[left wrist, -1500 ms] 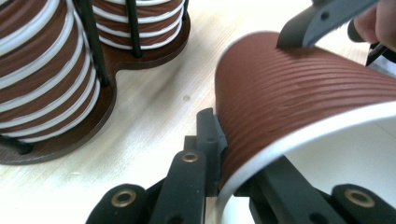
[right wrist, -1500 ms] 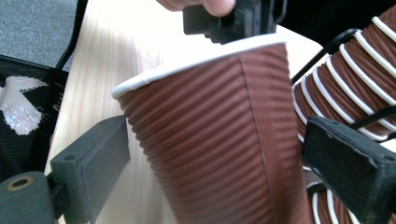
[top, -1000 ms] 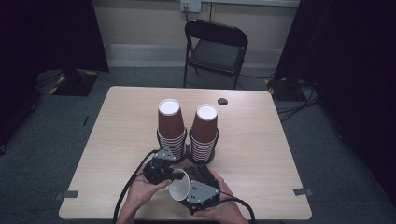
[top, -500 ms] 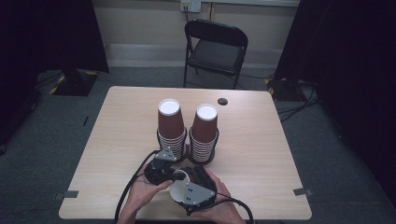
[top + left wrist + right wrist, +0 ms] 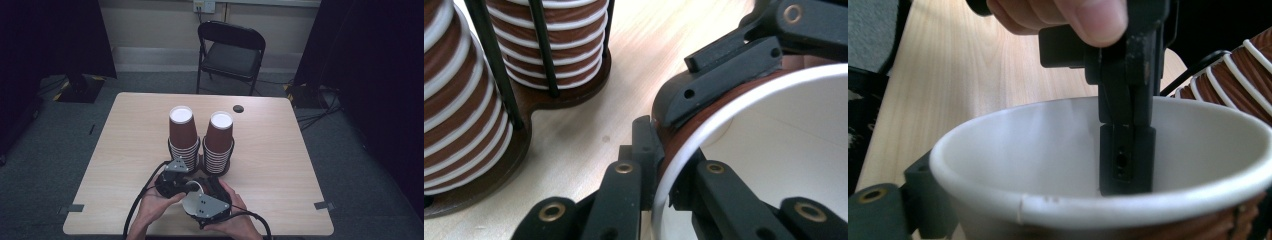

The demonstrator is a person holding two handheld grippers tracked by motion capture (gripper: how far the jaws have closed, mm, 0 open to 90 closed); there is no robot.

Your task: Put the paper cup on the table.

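We're working at the near edge of the wooden table (image 5: 130, 150), and the big things first: the two tall stacks of brown paper cups (image 5: 181, 131) are sitting in their dark wire holder (image 5: 200, 162) around the middle of the table, untouched, with a folding chair (image 5: 231, 50) beyond the far edge. Down at our edge we're holding one loose cup (image 5: 189, 202) between both tools. A second ago its white mouth was tipped up toward the high camera; now it's turned so the right gripper (image 5: 206, 207) is covering most of it. The left gripper (image 5: 655, 165) is pinching the cup's rim, one jaw inside the wall and one outside, closed nearly all the way on that thin paper. The right gripper (image 5: 908, 200) is hugging the cup's body from outside, jaws spread wide around it, and they've just been closing in a bit with the cup between them. Our guess is we're passing the cup over or getting a firmer hold, so it can go onto a stack next. Squeezing harder could crumple it, so easy does it.
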